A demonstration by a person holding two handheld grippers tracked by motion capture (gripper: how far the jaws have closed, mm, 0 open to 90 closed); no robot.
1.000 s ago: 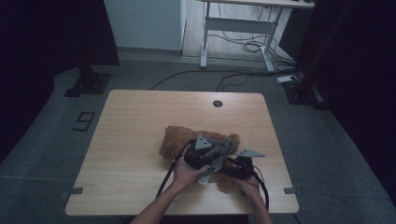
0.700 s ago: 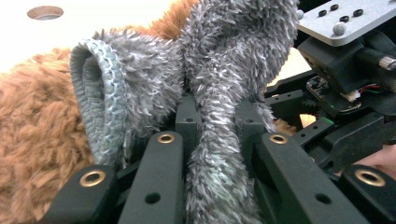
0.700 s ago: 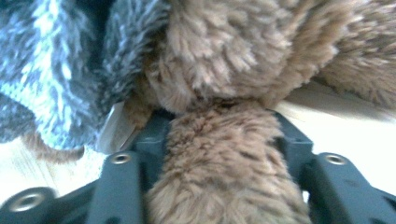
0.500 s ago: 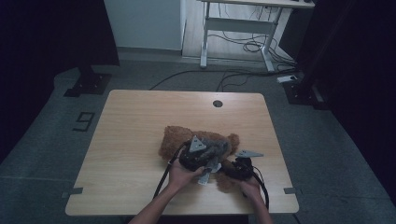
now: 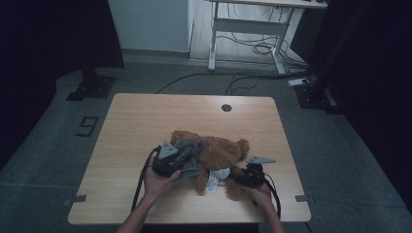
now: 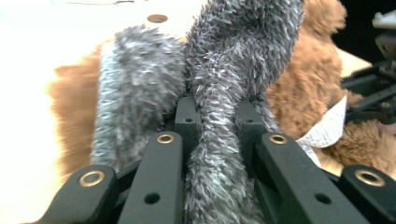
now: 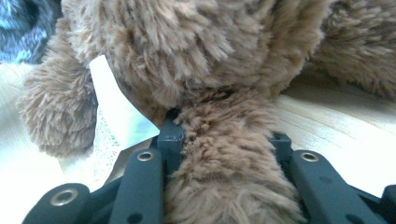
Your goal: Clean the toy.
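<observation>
Left claw [image 5: 190, 151] shifted left, clamps grey scarf [image 6: 219, 93]; right claw [image 5: 239, 177] clamps teddy bear [image 5: 221, 150]; wooden table [image 5: 145, 121].

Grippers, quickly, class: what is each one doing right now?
Left gripper: closed on the shaggy grey fabric strip lying over the brown plush teddy bear.
Right gripper: closed on a limb of the bear.

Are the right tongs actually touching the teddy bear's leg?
Touching. The right gripper view shows the right tongs closed on the teddy bear's leg, brown fur pressed against both jaws.
</observation>
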